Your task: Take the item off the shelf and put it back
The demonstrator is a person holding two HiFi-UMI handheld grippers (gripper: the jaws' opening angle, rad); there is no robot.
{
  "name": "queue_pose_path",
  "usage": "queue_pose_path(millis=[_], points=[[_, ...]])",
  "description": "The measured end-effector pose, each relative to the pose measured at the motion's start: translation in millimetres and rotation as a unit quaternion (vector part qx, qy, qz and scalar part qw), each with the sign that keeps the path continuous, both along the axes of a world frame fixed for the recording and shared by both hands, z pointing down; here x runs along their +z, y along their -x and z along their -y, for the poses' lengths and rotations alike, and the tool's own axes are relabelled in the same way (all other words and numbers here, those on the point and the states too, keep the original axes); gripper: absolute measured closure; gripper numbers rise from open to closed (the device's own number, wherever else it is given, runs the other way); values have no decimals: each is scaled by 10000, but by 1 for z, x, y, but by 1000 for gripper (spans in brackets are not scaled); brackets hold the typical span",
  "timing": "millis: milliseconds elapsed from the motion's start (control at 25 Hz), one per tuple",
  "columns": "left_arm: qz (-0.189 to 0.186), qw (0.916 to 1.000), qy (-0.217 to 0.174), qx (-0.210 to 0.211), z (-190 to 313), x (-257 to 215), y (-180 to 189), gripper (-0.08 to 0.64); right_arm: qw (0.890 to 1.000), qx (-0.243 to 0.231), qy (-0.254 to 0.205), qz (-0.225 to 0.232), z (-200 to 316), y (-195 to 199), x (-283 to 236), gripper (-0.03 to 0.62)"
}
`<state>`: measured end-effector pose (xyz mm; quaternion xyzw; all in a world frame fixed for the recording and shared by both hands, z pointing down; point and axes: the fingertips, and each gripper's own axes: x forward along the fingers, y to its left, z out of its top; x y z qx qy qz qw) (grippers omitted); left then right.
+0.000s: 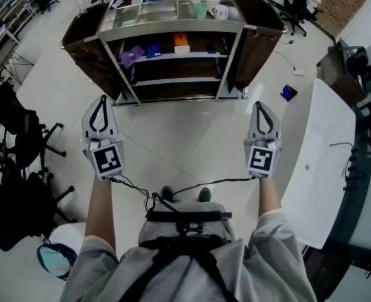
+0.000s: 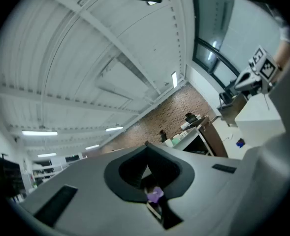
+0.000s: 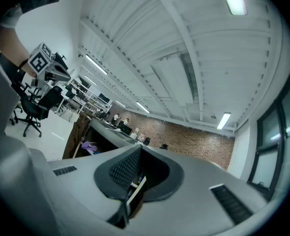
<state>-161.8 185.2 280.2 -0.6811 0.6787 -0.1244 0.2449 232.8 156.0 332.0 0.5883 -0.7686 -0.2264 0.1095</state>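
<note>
A metal shelf cart [image 1: 172, 27] stands ahead of me on the white floor. Its upper shelf holds a purple item [image 1: 132, 56], a blue item [image 1: 154, 50] and an orange-and-white box [image 1: 181, 43]. My left gripper [image 1: 99, 99] and right gripper [image 1: 259, 104] hover side by side well short of the cart, pointing toward it. Both are shut with nothing between their jaws. In the left gripper view the closed tips [image 2: 146, 144] cover most of the cart [image 2: 200, 134]. The right gripper view shows the closed tips [image 3: 139, 146] and the cart [image 3: 83, 132] off to the left.
Cups [image 1: 210, 8] and trays sit on the cart's top. Brown bags [image 1: 87, 49] hang at both cart ends. A white table [image 1: 317, 162] runs along my right, and black office chairs [image 1: 18, 140] stand at the left. A small blue object [image 1: 288, 92] lies on the floor.
</note>
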Motion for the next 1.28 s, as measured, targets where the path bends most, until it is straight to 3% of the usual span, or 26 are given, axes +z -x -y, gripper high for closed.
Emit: queue_pose_path(millis=[120,240,360,440,600,920,1280], points=[[-1022,9917,784,1,-5,56,2,552,9956,-82,699,619,-8,5,44,583],[-1770,9740,1416,51,-15,115,-3,552,9828,-35,1451,1140,-23,12,91,583],[-2279,9538,1954,142,-30,171,-19,552,9702,139,2042,1296,-41,20,131,583],[-2365,9455,2234,142,-41,201,-26,552,9650,94,2260,1329,-51,28,153,583],[-2442,9393,2409,78,-49,222,-26,552,9604,4,2486,1258,-62,39,172,583],[-2434,9407,2359,103,-41,215,-13,552,9565,-71,2639,1244,-63,56,181,583],[-2302,9425,2365,529,-26,208,12,552,9596,26,2526,1236,-57,97,186,583]])
